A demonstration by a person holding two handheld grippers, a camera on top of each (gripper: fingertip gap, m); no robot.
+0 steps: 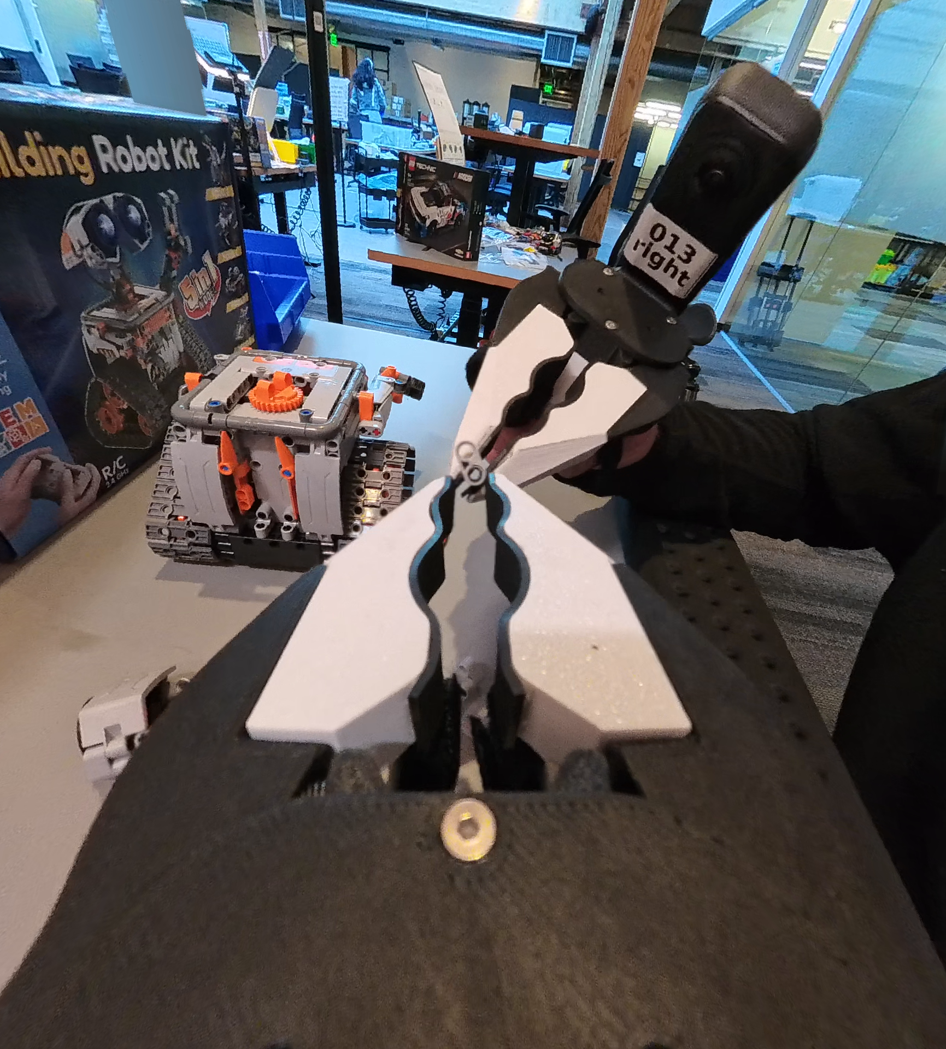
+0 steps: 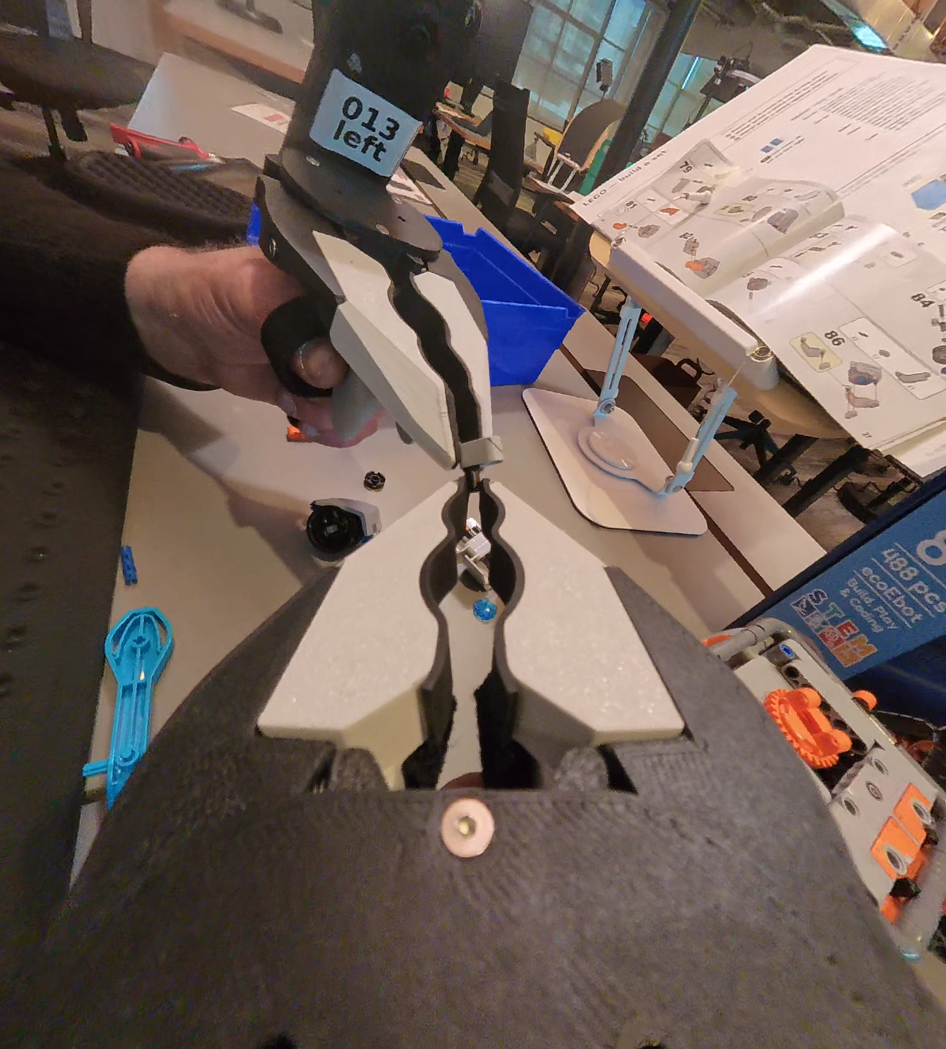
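Open workshop behind a glass wall (image 1: 885,170) with a black post (image 1: 323,159). Wooden column (image 1: 624,113), brown-topped desks (image 1: 459,264) on dark legs, grey floor (image 1: 800,579). Pale grey tabletop (image 1: 33,653) in front. Gridded window (image 2: 567,51) letting in cool daylight beyond dark chairs (image 2: 507,153).

Two hand-held grippers (image 1: 469,474) (image 2: 473,475), one tracked brick robot (image 1: 283,460), one blue bin (image 2: 516,306), one blue brick tool (image 2: 132,692), one open instruction booklet (image 2: 834,227).
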